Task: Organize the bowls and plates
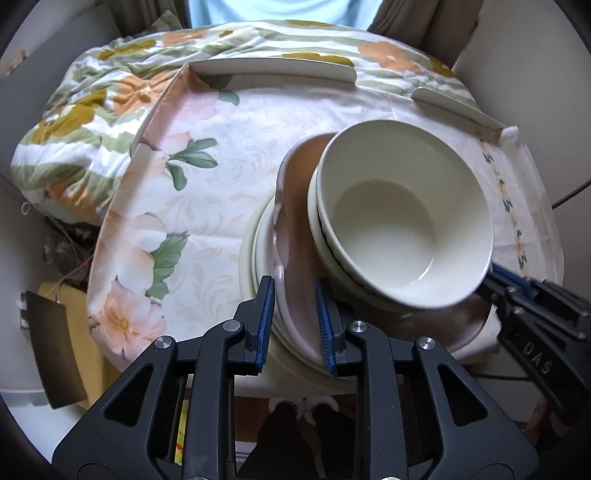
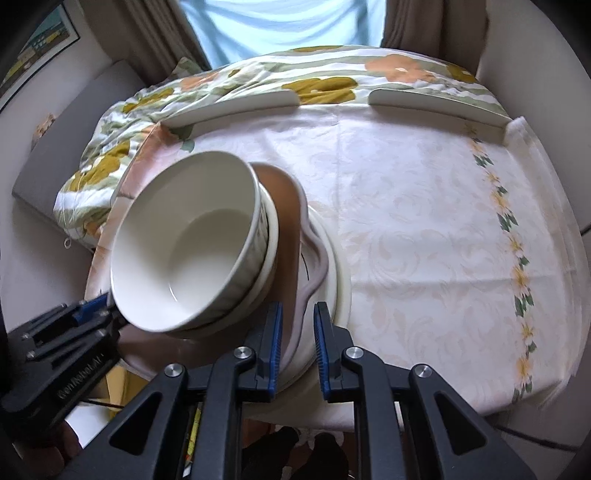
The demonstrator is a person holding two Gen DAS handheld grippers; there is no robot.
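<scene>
A stack stands near the table's front edge: white bowls (image 1: 402, 218) nested on a wavy pink plate (image 1: 295, 229), over cream plates (image 1: 258, 243). My left gripper (image 1: 295, 314) straddles the pink plate's left rim, its jaws partly closed around the rim. In the right wrist view the bowls (image 2: 188, 243) sit on the pink plate (image 2: 291, 221) and cream plates (image 2: 332, 273). My right gripper (image 2: 298, 332) straddles the stack's right rim the same way. Each gripper shows in the other's view: the right one (image 1: 517, 295) and the left one (image 2: 88, 314).
The round table has a floral cloth (image 2: 406, 221). Two curved white rails (image 1: 273, 70) (image 2: 436, 107) stand at its far edge. A floral quilt (image 1: 85, 122) lies beyond on the left. A person in a light blue shirt (image 2: 280, 26) stands behind the table.
</scene>
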